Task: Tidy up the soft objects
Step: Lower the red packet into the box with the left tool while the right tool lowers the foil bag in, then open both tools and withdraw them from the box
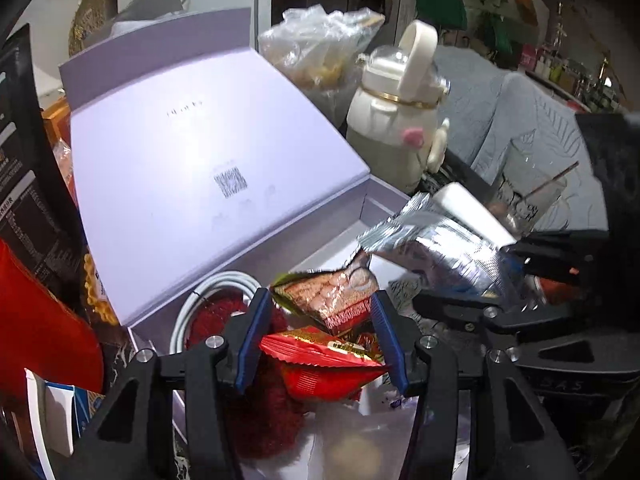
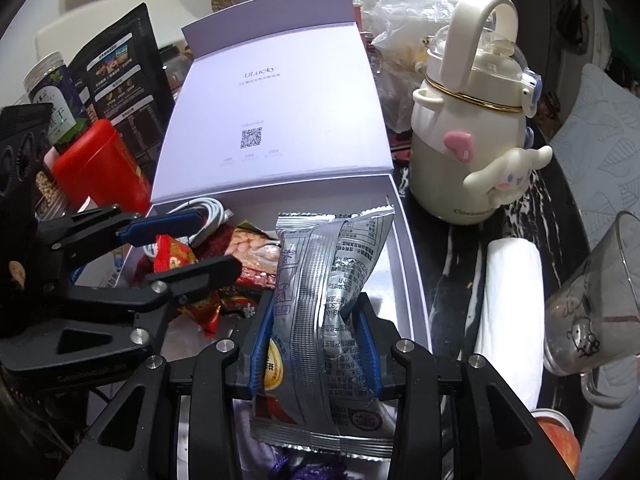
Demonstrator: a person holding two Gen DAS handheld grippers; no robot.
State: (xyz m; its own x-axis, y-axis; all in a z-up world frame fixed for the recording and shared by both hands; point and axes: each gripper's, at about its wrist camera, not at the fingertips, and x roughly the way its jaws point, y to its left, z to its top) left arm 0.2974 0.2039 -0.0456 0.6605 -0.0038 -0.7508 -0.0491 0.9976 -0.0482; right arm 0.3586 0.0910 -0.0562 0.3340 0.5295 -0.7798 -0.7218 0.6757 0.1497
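An open lilac box [image 2: 404, 240] lies in front of me, its lid [image 1: 180, 160] leaning back. Inside are a coiled white cable [image 1: 188, 312], a red fuzzy item [image 1: 264, 420] and a peanut-print snack packet [image 1: 336, 292]. My left gripper [image 1: 322, 332] is low over the box, shut on a red snack packet [image 1: 320, 368] held across its blue pads. To its right, my right gripper [image 2: 316, 308] is shut on a silver snack packet [image 2: 328, 300], which stands upright between the pads over the box's near right part. In the right wrist view the left gripper [image 2: 220, 243] reaches in from the left.
A cream bottle with a cartoon charm [image 2: 468, 140] stands right of the box, with a white rolled pack [image 2: 508, 304] and a glass mug [image 2: 592, 312] nearer. A red canister [image 2: 100, 168], a black pouch [image 2: 124, 92] and a jar [image 2: 48, 88] crowd the left. A plastic bag [image 2: 404, 20] sits behind.
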